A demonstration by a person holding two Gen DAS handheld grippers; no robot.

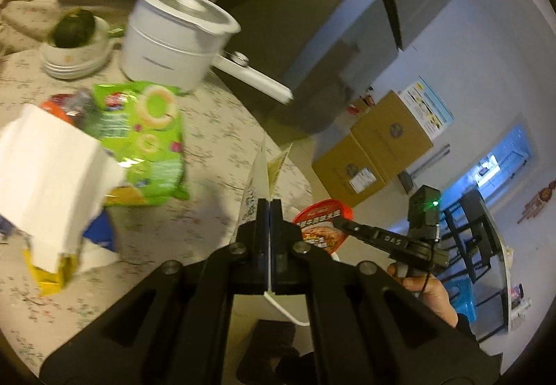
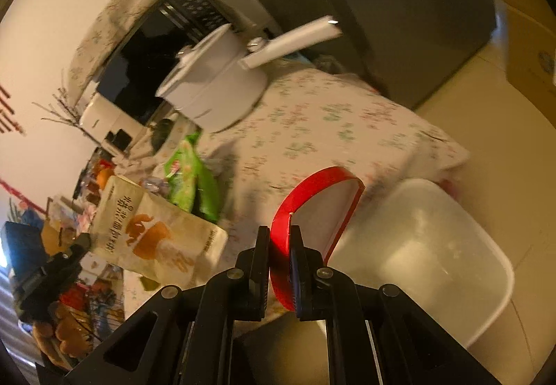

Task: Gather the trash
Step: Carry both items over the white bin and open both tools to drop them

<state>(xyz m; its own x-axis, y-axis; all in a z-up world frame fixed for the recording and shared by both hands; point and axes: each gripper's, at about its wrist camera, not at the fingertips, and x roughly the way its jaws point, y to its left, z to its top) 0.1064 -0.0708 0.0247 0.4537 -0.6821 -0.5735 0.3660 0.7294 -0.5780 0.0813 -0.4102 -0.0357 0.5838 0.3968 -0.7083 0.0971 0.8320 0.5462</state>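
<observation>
- The left tool [image 1: 269,207] is clenching a thin cream snack pouch [image 2: 156,239] by its edge alone, holding it up above the floral worktop [image 1: 215,128]; such a slim pinch could be letting the pouch slide out if the hand swings.
- The right tool [image 2: 279,239] is gripping the rim of a red noodle cup [image 2: 312,190], tipped on its side beside the translucent white bin [image 2: 434,246] standing below the worktop's edge; any dregs inside could be spilling onto the cloth or floor.
- Both loads are hanging short of the bin's mouth, so a release now is likely missing it.
- The green snack bag [image 1: 149,128] and other wrappers are lying on the worktop, near the white pot [image 1: 173,34], whose long handle a sweeping arm could be knocking.
</observation>
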